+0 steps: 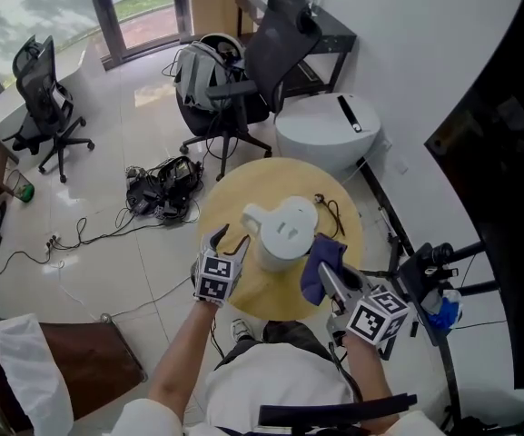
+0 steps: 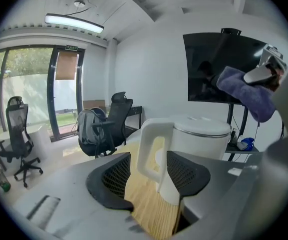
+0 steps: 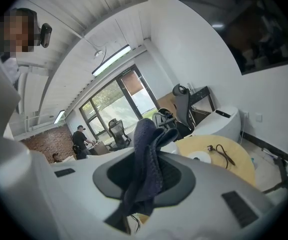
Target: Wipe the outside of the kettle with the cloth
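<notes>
The white plastic kettle (image 1: 284, 232) stands in the middle of the round wooden worktop (image 1: 234, 182). The left hand-held gripper (image 1: 231, 240) is spread wide around the kettle's handle (image 2: 148, 149) and is not squeezing it. The right hand-held gripper (image 1: 327, 280) pinches the dark blue cloth (image 1: 319, 260) just beside the kettle. Wiping looks about to start: the left one should probably close on the handle first.

A round wooden desk (image 1: 243, 189) stands on a pale tiled floor (image 1: 107, 153). Beyond it, a black office chair (image 1: 271, 53) carries a grey backpack (image 1: 196, 73), with glass doors (image 1: 125, 7) farther off. Left of it lie tangled cables (image 1: 163, 189). Right of it, a dark screen (image 1: 507, 198) fronts the white wall (image 1: 425, 34). A strip light (image 2: 74, 24) glows overhead.
</notes>
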Demonstrator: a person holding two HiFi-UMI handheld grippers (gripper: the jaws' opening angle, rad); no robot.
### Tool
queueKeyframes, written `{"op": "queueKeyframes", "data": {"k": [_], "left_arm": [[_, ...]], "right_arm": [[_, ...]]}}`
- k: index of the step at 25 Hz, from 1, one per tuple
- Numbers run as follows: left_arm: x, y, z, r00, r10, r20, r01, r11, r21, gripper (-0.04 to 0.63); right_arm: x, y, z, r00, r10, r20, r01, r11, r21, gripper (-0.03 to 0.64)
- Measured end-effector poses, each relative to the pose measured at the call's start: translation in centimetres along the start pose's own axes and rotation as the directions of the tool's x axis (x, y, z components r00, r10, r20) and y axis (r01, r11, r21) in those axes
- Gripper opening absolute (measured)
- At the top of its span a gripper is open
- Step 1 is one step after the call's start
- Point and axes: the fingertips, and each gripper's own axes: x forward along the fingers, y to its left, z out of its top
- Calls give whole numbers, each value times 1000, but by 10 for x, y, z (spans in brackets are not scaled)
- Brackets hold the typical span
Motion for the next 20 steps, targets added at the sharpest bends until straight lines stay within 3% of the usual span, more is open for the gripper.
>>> {"op": "queueKeyframes", "data": {"k": [14,20], "left_arm": [[65,6,7,999,-34,11,33,995,90,244],[67,1,12,999,-48,24,45,993,113,160]], "right_arm": [[11,-21,13,1000,-4,-27,4,1000,-3,97],[15,-22,17,999,0,-32,0,1000,-17,97]]}}
